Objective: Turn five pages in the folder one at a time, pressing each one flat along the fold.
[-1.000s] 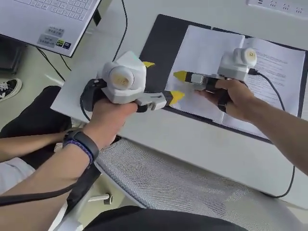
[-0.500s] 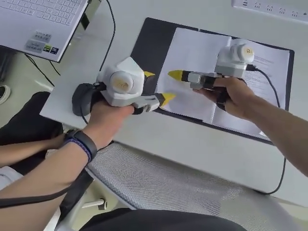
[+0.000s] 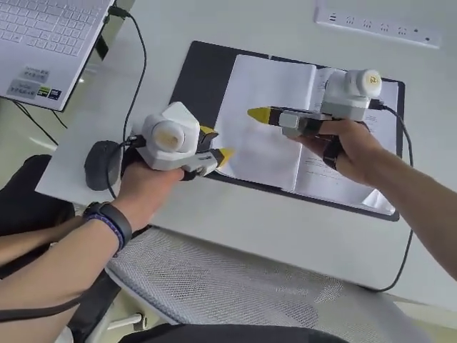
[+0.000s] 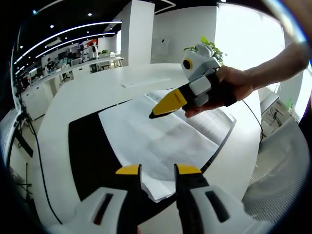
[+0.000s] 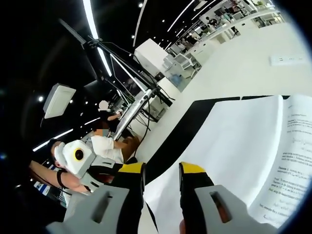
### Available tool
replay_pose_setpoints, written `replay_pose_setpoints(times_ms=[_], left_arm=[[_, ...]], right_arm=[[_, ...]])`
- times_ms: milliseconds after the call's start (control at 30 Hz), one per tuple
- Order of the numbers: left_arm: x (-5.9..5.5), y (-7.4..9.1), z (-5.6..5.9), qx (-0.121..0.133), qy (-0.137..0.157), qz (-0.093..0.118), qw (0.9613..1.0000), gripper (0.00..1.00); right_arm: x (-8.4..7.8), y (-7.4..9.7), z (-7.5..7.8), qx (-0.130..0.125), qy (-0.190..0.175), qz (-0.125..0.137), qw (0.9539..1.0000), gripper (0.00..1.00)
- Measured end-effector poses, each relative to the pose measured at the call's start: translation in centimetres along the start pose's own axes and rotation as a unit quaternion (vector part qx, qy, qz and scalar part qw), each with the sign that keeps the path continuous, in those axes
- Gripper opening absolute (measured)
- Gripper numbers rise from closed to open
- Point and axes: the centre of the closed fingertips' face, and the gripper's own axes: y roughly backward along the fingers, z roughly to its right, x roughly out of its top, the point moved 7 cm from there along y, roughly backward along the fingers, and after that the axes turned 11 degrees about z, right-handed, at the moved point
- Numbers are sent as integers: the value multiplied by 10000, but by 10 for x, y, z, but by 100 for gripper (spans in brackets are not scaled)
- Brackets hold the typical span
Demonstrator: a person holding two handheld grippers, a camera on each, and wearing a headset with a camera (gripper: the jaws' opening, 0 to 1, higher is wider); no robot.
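The black folder (image 3: 196, 78) lies open on the white table (image 3: 235, 214), near the front edge and a bit to the right. A white page (image 3: 264, 121) lies flat on its left half. A page with print (image 3: 321, 179) lies on its right half. A strip of the black cover shows to the left of the white page.

The right gripper (image 3: 258, 113) is over the white page, near the fold, and its yellow tip points left. I cannot tell if it touches the paper. In the right gripper view its jaws (image 5: 162, 168) stand a little apart with nothing between them, and past them are the white page (image 5: 234, 146) and the black cover (image 5: 180, 131).

The left gripper (image 3: 214, 143) is at the front left corner of the folder, close to the table's front edge. Its two yellow tips are a little apart and hold nothing. In the left gripper view its jaws (image 4: 158, 170) point at the near corner of the white page (image 4: 146, 141), with the black cover (image 4: 83, 146) on the left. The right gripper (image 4: 161, 107) is farther in, above the page, well apart from the left one.

A laptop (image 3: 43, 43) sits at the far left corner of the table. A power strip (image 3: 378, 28) lies along the far edge. A gray mesh chair (image 3: 235, 286) is in front of the table.
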Motion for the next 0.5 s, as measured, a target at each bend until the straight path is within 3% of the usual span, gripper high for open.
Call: replay_pose_setpoints(times_ms=[500], left_arm=[[-25, -11, -1, 8, 43, -331, 9994, 10]], right_arm=[[8, 29, -4, -115, 226, 63, 9997, 28]])
